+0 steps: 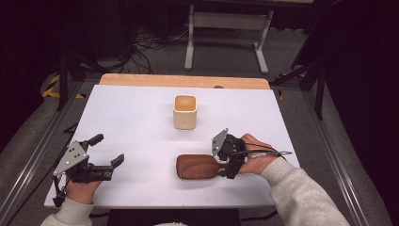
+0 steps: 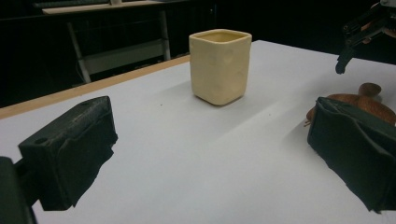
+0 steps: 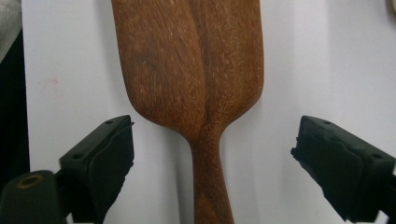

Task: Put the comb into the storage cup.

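A brown wooden hairbrush (image 1: 197, 166) lies bristles down on the white table top (image 1: 141, 136), front right of centre, with its handle toward my right hand. My right gripper (image 1: 222, 165) straddles the neck of that handle. In the right gripper view the handle (image 3: 208, 182) runs between the two black pads with a gap on each side, so the gripper (image 3: 212, 158) is open. A cream square cup (image 1: 185, 111) stands upright past the middle. My left gripper (image 1: 107, 149) rests at the front left, open with nothing between its pads (image 2: 70, 149); ahead of it stand the cup (image 2: 219, 65) and the brush (image 2: 369, 100).
A wooden strip (image 1: 183, 81) borders the table's far edge. Beyond it on the floor stand a white metal frame (image 1: 226, 28) and loose cables (image 1: 150, 44). Metal rails (image 1: 33, 155) flank the table on both sides.
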A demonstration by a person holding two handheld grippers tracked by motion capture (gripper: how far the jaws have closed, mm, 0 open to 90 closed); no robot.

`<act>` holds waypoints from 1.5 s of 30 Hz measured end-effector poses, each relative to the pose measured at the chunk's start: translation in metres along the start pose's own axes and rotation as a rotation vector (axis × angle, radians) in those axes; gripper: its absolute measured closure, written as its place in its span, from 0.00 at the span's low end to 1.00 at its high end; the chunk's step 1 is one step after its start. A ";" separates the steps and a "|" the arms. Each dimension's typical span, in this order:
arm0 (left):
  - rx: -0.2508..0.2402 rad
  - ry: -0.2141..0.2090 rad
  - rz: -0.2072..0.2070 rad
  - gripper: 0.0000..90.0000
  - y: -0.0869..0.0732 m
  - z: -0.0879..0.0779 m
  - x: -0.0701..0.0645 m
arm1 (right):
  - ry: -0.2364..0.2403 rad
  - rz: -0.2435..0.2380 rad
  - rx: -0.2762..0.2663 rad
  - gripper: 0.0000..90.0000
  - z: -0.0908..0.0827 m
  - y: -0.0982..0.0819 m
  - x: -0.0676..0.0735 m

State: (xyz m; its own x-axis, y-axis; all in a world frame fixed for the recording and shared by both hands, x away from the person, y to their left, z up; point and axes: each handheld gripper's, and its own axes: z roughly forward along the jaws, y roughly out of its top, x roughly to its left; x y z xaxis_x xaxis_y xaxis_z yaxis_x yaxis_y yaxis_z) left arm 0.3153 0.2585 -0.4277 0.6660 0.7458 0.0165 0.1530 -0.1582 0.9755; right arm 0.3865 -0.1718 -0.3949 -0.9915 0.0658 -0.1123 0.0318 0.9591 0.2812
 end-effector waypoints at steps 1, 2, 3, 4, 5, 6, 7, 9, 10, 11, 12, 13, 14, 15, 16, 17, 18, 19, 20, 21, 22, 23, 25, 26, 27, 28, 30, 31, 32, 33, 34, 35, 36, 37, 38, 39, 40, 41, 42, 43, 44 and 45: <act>0.000 0.000 0.002 0.02 0.000 0.000 0.000 | 0.004 -0.008 0.004 0.18 0.001 0.000 -0.001; 0.000 0.000 0.002 0.02 0.000 0.000 0.000 | 0.009 -0.006 0.014 0.19 0.002 0.000 0.000; 0.008 0.002 0.007 0.02 -0.001 0.001 0.001 | 0.015 -0.010 0.027 0.20 0.003 -0.001 -0.001; 0.010 0.002 0.002 0.02 -0.001 0.001 0.001 | 0.012 -0.016 0.028 0.20 0.004 -0.001 -0.002; 0.008 -0.002 0.001 0.02 -0.001 0.001 0.001 | 0.020 -0.005 0.041 0.22 0.005 -0.001 -0.001; 0.009 -0.001 0.005 0.02 -0.001 0.001 0.001 | 0.020 -0.016 0.041 0.24 0.006 -0.001 -0.002; 0.006 -0.001 0.004 0.02 -0.001 0.001 0.000 | 0.025 -0.019 0.050 0.25 0.007 -0.001 -0.002; 0.005 -0.001 0.007 0.02 -0.001 0.001 0.000 | 0.031 -0.026 0.063 0.27 0.008 -0.001 -0.002; 0.008 -0.002 0.011 0.02 -0.001 0.001 0.000 | 0.032 -0.026 0.069 0.30 0.009 -0.001 -0.002; 0.015 -0.001 0.015 0.03 -0.001 0.001 0.000 | 0.039 -0.035 0.084 0.34 0.011 0.000 -0.001; 0.020 0.003 0.027 0.03 -0.001 0.002 -0.001 | 0.046 -0.041 0.089 0.36 0.012 0.000 -0.002; 0.020 0.003 0.027 0.03 -0.001 0.002 -0.001 | 0.048 -0.043 0.093 0.38 0.013 0.000 -0.002; 0.019 -0.001 0.026 0.03 -0.001 0.003 -0.002 | 0.047 -0.049 0.103 0.38 0.013 0.000 -0.002; 0.019 -0.002 0.028 0.03 -0.001 0.003 -0.002 | 0.053 -0.055 0.110 0.39 0.015 0.000 -0.002; 0.019 -0.002 0.028 0.03 -0.001 0.003 -0.002 | 0.053 -0.055 0.110 0.39 0.015 0.000 -0.002; 0.020 -0.001 0.029 0.03 -0.001 0.002 -0.002 | 0.054 -0.051 0.111 0.41 0.016 0.000 -0.002; 0.020 -0.001 0.028 0.03 -0.001 0.002 -0.002 | 0.062 -0.049 0.120 0.43 0.017 0.000 -0.002; 0.018 -0.003 0.027 0.03 -0.001 0.002 -0.002 | 0.059 -0.052 0.127 0.44 0.018 0.000 -0.002; 0.019 -0.003 0.026 0.03 -0.001 0.002 -0.002 | 0.061 -0.058 0.135 0.46 0.019 0.000 -0.003; 0.020 -0.003 0.026 0.03 -0.001 0.002 -0.002 | 0.063 -0.066 0.139 0.50 0.020 0.000 -0.003; 0.020 -0.004 0.025 0.03 -0.001 0.002 -0.002 | 0.060 -0.081 0.153 0.53 0.021 -0.001 -0.003; 0.019 -0.005 0.025 0.03 -0.001 0.002 -0.002 | 0.060 -0.081 0.153 0.53 0.021 -0.001 -0.003; 0.019 -0.006 0.025 0.03 -0.001 0.002 -0.002 | 0.047 -0.102 0.177 0.60 0.023 -0.001 -0.003; 0.020 -0.006 0.025 0.03 -0.001 0.003 -0.002 | 0.042 -0.114 0.180 0.61 0.024 0.000 -0.004; 0.022 -0.005 0.026 0.03 -0.001 0.003 -0.002 | 0.040 -0.116 0.182 0.61 0.025 0.000 -0.004; 0.023 -0.004 0.028 0.03 -0.001 0.003 -0.002 | 0.040 -0.112 0.178 0.62 0.026 0.000 -0.004; 0.026 -0.003 0.029 0.03 -0.001 0.003 -0.002 | 0.039 -0.120 0.180 0.66 0.026 0.000 -0.004; 0.026 -0.003 0.029 0.03 -0.001 0.003 -0.002 | 0.045 -0.118 0.178 0.69 0.026 0.001 -0.003; 0.026 -0.002 0.027 0.03 -0.001 0.003 -0.003 | 0.055 -0.124 0.181 0.70 0.027 0.001 -0.004; 0.026 -0.002 0.027 0.03 -0.001 0.003 -0.003 | 0.055 -0.124 0.181 0.70 0.027 0.001 -0.004; 0.024 -0.004 0.029 0.03 -0.002 0.004 -0.002 | 0.064 -0.127 0.192 0.77 0.029 0.001 -0.003; 0.025 -0.003 0.026 0.03 -0.002 0.003 -0.002 | 0.065 -0.125 0.191 0.79 0.031 0.001 -0.003; 0.024 -0.003 0.025 0.03 -0.001 0.003 -0.002 | 0.063 -0.132 0.203 0.80 0.032 0.001 -0.003; 0.024 -0.003 0.025 0.03 -0.001 0.003 -0.002 | 0.071 -0.130 0.202 0.80 0.033 0.000 -0.004; 0.025 -0.002 0.027 0.03 -0.001 0.003 -0.002 | 0.071 -0.122 0.195 0.80 0.034 -0.001 -0.003; 0.024 -0.003 0.027 0.03 -0.001 0.003 -0.002 | 0.071 -0.124 0.189 0.80 0.034 -0.001 -0.004; 0.027 -0.002 0.029 0.03 -0.002 0.003 -0.002 | 0.067 -0.124 0.183 0.81 0.034 -0.001 -0.004; 0.031 -0.003 0.030 0.03 -0.002 0.004 -0.002 | 0.061 -0.125 0.187 0.81 0.033 -0.001 -0.004; 0.034 -0.004 0.031 0.03 -0.002 0.004 -0.002 | 0.058 -0.116 0.187 0.81 0.033 -0.002 -0.003; 0.034 -0.004 0.031 0.03 -0.002 0.004 -0.002 | 0.058 -0.108 0.189 0.81 0.033 -0.002 -0.002; 0.038 -0.003 0.029 0.03 -0.002 0.004 -0.002 | 0.057 -0.105 0.185 0.81 0.034 -0.001 -0.002; 0.037 -0.003 0.030 0.03 -0.002 0.004 -0.002 | 0.053 -0.102 0.190 0.81 0.033 -0.001 -0.001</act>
State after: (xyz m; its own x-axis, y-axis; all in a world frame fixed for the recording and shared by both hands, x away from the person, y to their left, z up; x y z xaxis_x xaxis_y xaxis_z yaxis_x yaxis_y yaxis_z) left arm 0.3166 0.2547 -0.4305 0.6725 0.7387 0.0448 0.1598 -0.2040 0.9658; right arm 0.3919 -0.1636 -0.4268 -0.9959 -0.0443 -0.0790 -0.0511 0.9950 0.0860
